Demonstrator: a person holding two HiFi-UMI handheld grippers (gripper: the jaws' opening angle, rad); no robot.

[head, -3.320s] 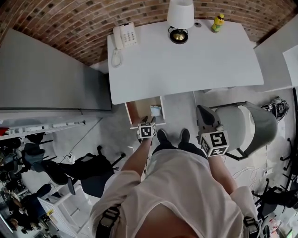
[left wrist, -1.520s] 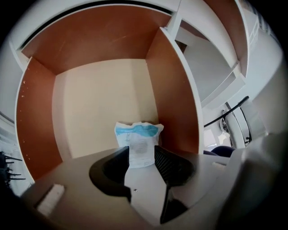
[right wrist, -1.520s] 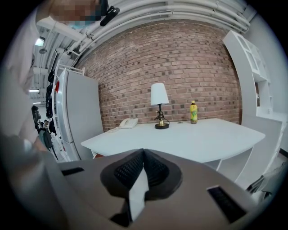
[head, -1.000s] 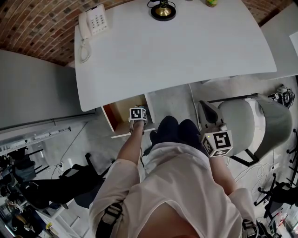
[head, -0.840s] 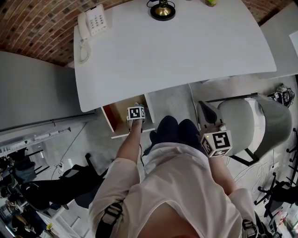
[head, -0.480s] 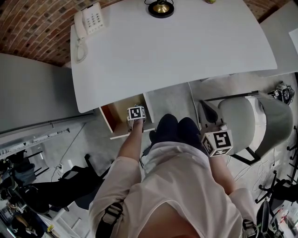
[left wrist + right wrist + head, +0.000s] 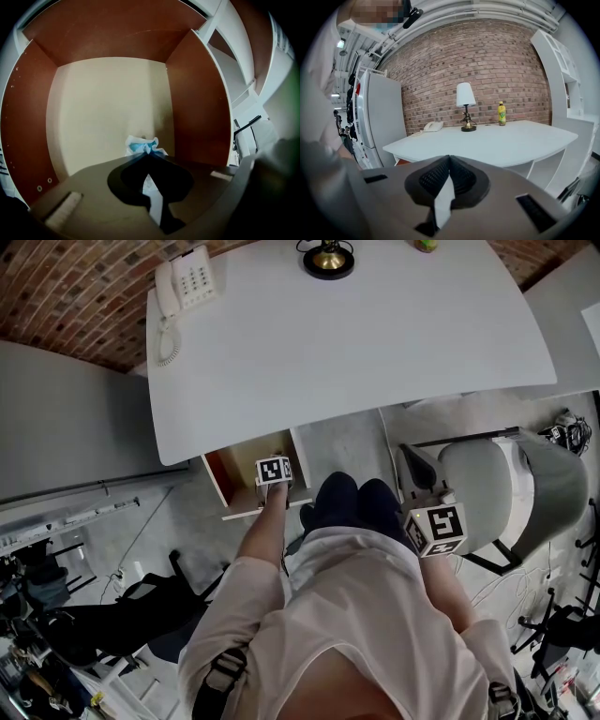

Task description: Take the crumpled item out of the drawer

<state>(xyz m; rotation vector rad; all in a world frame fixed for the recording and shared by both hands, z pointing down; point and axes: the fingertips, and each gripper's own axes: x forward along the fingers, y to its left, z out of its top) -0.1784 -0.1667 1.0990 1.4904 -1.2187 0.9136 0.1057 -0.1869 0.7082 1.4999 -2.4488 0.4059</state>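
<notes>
A person standing at a white worktop (image 7: 356, 334) reaches the left hand-held gripper (image 7: 147, 155) down into the open drawer (image 7: 101, 112) beneath it. The jaws are pressed together at their tips on the crumpled item (image 7: 140, 144), a small wad of white and blue material that pokes out just beyond them. The wad sits low over the drawer's pale floor, near the right-hand brown wall, and whether it has left the floor cannot be told. The drawer otherwise shows nothing inside. The right hand-held gripper (image 7: 449, 159) is held at the person's side, well away from the drawer. It points across the worktop towards a lamp (image 7: 464, 105), a telephone (image 7: 433, 126) and a yellow bottle (image 7: 501, 113), with its jaws closed and nothing between them. By the look of it, the drawer is open and the grasp made, so the task is well past its midpoint. What remains is to lift the wad clear of the drawer walls and bring it out. It is light and loosely bunched, so it could slip from a tip-only pinch.
</notes>
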